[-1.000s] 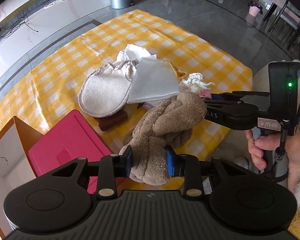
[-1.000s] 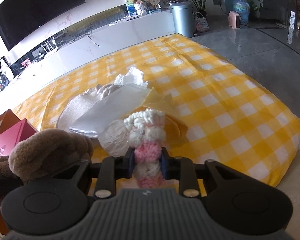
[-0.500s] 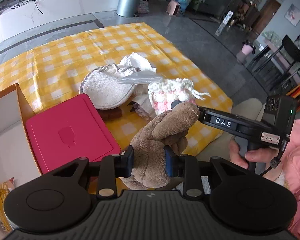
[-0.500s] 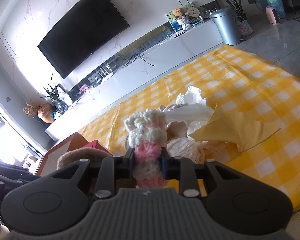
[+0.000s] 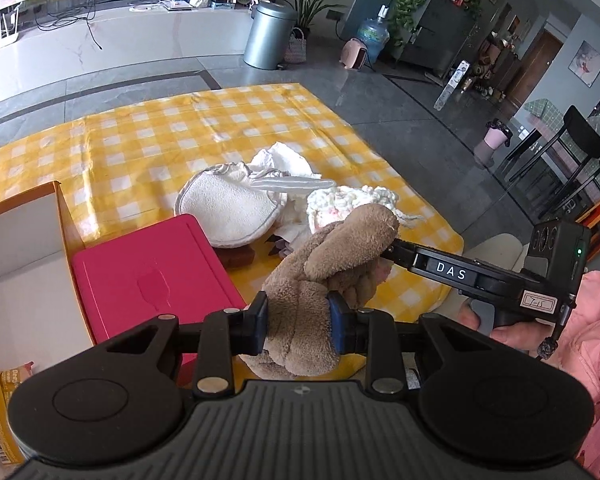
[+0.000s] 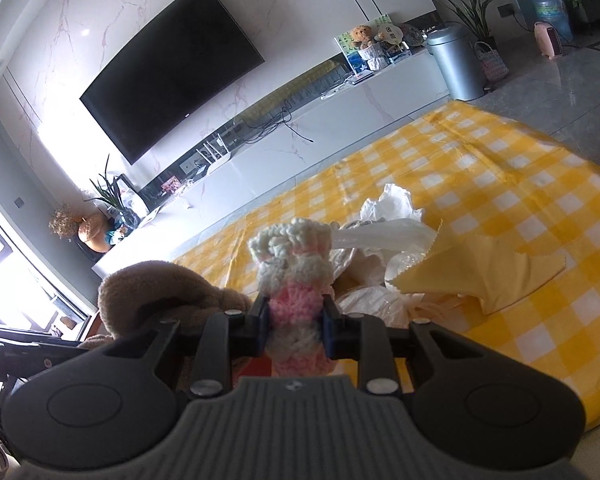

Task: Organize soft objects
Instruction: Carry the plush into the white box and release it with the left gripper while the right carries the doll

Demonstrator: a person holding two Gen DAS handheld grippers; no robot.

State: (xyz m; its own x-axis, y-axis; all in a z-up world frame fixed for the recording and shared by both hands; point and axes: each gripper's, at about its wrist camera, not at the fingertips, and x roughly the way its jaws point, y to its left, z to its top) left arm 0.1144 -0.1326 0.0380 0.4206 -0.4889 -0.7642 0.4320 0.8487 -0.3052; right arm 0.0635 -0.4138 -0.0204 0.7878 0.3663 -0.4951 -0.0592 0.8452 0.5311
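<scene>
My left gripper is shut on a brown plush braid and holds it above the yellow checked cloth. My right gripper is shut on a white and pink crocheted piece, also held up; it shows behind the braid in the left wrist view. The braid appears at the left of the right wrist view. A pile of soft things lies on the cloth: a cream pad, white cloths and a yellow cloth.
A pink box sits in an open orange carton at the left. A snack packet lies at the lower left. A grey bin, a low white TV bench and dark chairs stand around the cloth.
Both grippers have lifted and tilted upward with their loads, so the views show more of the room. The crocheted piece now hangs clear of the pile.
</scene>
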